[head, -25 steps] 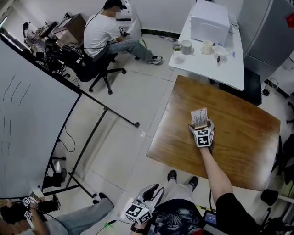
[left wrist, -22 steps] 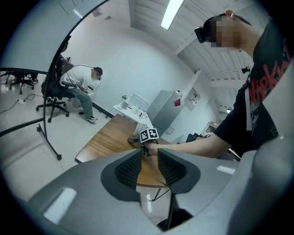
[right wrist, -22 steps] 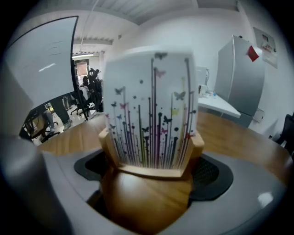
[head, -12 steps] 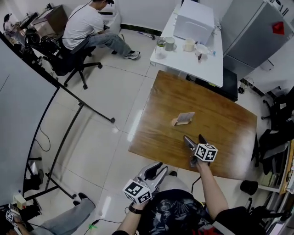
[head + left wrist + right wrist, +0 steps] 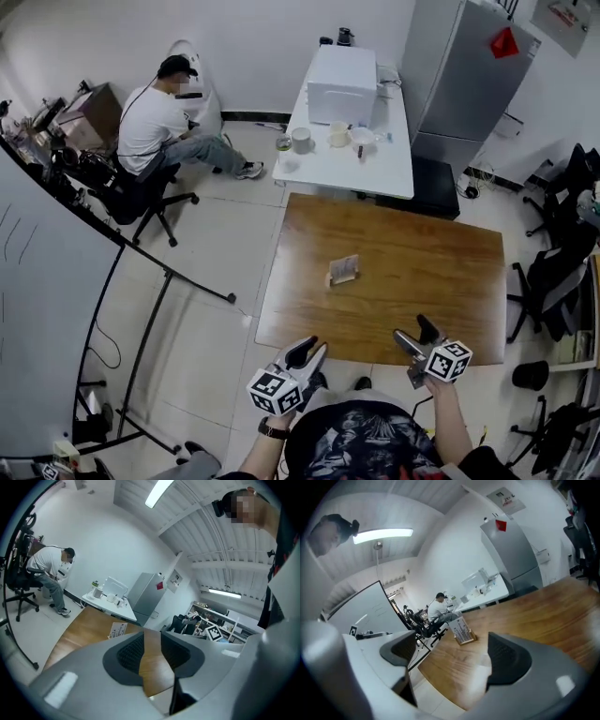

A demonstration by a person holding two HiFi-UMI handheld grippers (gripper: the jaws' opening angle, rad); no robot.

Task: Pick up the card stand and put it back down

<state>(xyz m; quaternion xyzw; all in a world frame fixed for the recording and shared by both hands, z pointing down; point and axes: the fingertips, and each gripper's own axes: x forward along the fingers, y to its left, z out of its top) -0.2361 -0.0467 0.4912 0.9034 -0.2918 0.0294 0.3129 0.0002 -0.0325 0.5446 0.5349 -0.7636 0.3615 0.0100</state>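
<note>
Card stand [image 5: 343, 270] stands released near the middle of the tabletop [image 5: 441, 281], the right tongs [image 5: 412, 330] withdrawn to its five o'clock, wide, empty and closing; left tongs [image 5: 307, 347] narrow, apparently empty; task seemingly complete.

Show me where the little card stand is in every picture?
Head view: card stand near the middle of the wooden table.
Left gripper view: card stand left of centre.
Right gripper view: card stand near the centre.
Shared landmark: the grey fridge with a red mark.
</note>
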